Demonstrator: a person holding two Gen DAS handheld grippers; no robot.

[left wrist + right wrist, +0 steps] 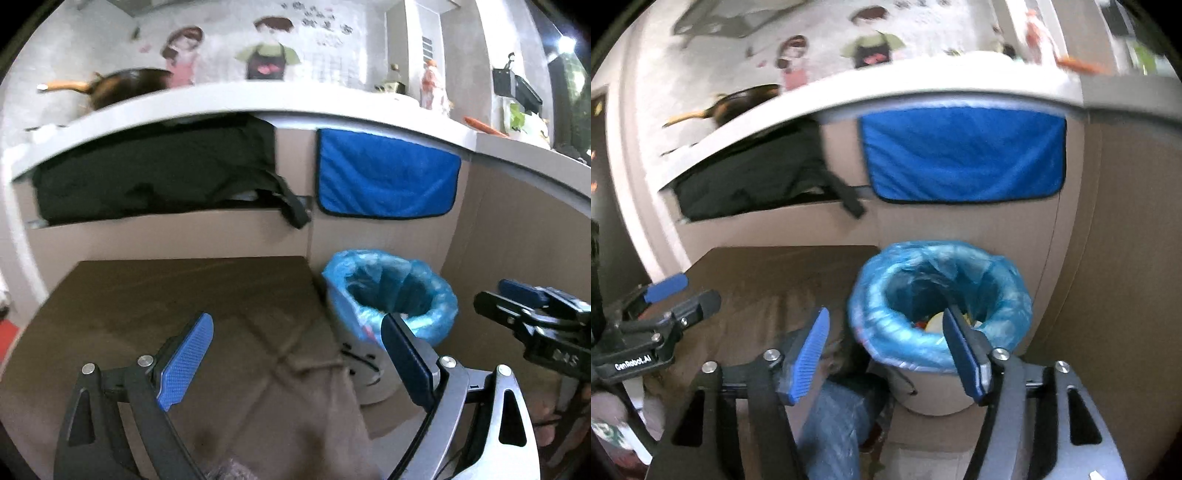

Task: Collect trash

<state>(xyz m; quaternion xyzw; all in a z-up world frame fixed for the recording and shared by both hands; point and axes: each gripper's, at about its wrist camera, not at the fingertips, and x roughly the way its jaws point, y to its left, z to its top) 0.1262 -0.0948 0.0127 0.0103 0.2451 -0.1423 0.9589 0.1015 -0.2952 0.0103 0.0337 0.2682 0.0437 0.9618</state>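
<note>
A small bin lined with a blue plastic bag [441,306] [882,332] stands on the floor against the beige cabinet. Inside it lie yellowish and red bits of trash [936,321]. My left gripper [295,321] hangs open over the brown surface [184,288] just left of the bin, with nothing between its blue pads. My right gripper [886,312] is open too and empty, its right finger in front of the bin's mouth. Each gripper shows in the other's view: the right gripper [502,297] at the right edge, the left gripper [689,293] at the left edge.
A blue cloth [384,181] hangs on the cabinet front above the bin. Dark fabric with a strap [147,173] fills an opening under the grey counter [258,99]. A pan [125,85] sits on the counter. A person's jeans-clad leg [834,424] is below the right gripper.
</note>
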